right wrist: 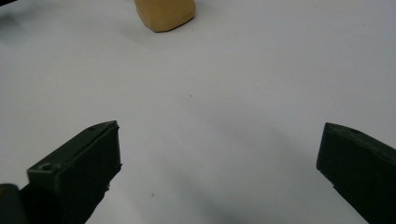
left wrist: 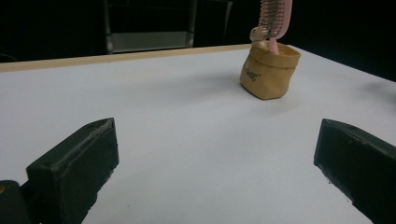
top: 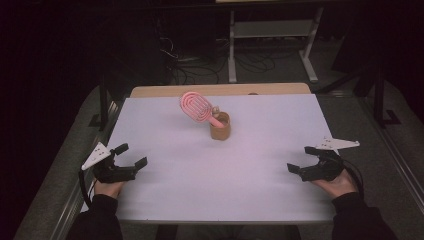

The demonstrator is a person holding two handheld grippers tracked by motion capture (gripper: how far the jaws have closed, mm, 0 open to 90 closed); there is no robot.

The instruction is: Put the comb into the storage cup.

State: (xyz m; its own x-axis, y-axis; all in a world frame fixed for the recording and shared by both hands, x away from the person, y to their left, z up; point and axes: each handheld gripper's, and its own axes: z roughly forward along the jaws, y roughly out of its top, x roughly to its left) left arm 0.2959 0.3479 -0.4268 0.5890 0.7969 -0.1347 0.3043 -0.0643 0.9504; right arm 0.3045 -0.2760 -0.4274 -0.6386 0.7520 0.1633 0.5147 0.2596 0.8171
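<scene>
We see the left gripper (top: pixel 133 155) low at the near-left edge of the white surface (top: pixel 260 165), held in the person's left hand (top: pixel 107 187), grey three-cornered plate on top, cable trailing down off the edge. Its jaws are spread wide with nothing between them; in the left gripper view the left gripper (left wrist: pixel 215 154) frames bare surface, both black jaws well apart. Moving right, toward the far middle of the surface, we have a small tan pouch-like cup (top: pixel 220 126) standing upright, rim rolled, small dark print on its side in the left gripper view (left wrist: pixel 270 71). A pink slotted spatula (top: pixel 196 107) stands in it, handle down in the cup, round head tilted up and to the left; next to the handle at the rim sits a small pale knob-like item (left wrist: pixel 258 33), we cannot tell what. The right gripper view catches the cup's base (right wrist: pixel 165 13) at the top edge. Far right, the right gripper (top: pixel 301 159) rests at the near-right edge in the right hand (top: pixel 340 184), jaws likewise spread wide and empty, pointing inward; the right gripper (right wrist: pixel 217 149) shows plain surface between them. Both grippers are well apart from the cup.
</scene>
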